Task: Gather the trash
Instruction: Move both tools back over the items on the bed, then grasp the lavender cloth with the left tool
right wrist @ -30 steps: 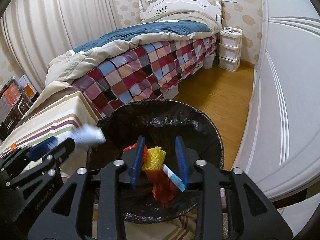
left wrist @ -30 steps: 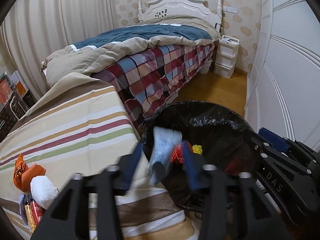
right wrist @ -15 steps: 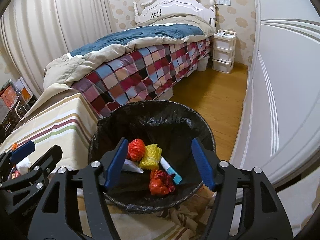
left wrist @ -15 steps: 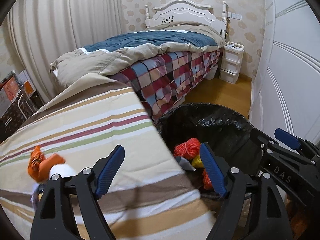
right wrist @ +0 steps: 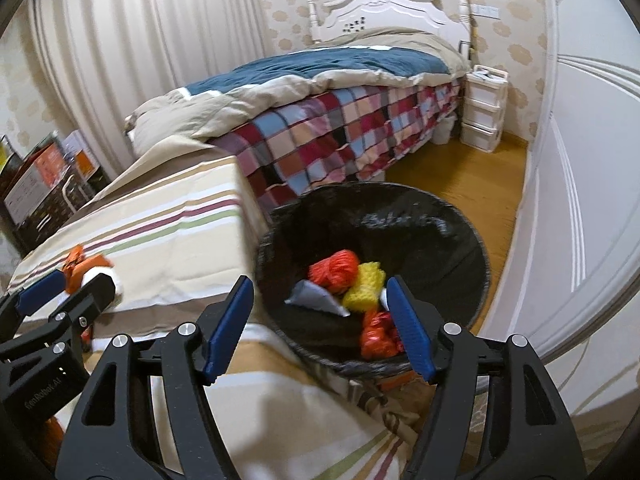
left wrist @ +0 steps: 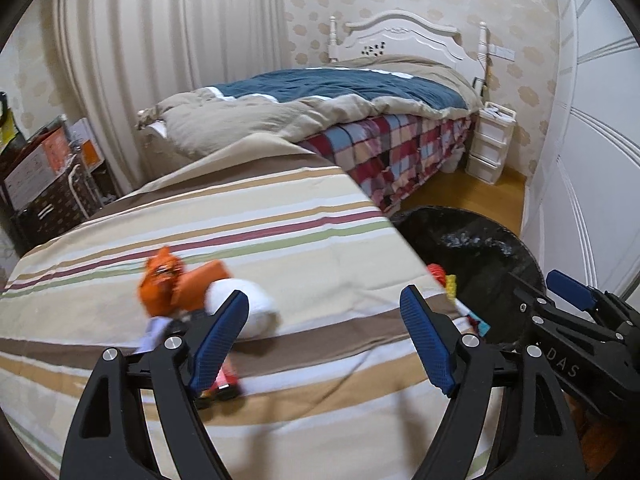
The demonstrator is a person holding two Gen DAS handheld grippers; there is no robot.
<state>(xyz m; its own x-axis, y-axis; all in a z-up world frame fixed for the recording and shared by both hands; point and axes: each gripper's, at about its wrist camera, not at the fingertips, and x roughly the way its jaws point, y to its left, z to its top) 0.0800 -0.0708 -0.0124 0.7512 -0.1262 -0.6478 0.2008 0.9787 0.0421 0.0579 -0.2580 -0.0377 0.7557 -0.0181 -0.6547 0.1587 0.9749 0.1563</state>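
**Both grippers empty beside the lined bin**

A round bin (right wrist: 472, 240) with a glossy black liner sits on the wood floor beside the striped cloth (left wrist: 248, 224), holding orange mesh (right wrist: 336, 266), a yellow net ball (right wrist: 362, 286) and a grey wrapper. On the cloth lie a crumpled orange wrapper (left wrist: 166, 282) and something white, perhaps tissue (left wrist: 256, 308). The left gripper (left wrist: 324, 340) and right gripper (right wrist: 320, 324) tilt downward, jaws wide, gripping nothing.

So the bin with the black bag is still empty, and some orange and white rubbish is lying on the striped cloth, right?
Not quite: the bin already holds rubbish, an orange bundle and a yellow piece among it, as the right wrist view shows. Orange and white rubbish does lie on the striped cloth.
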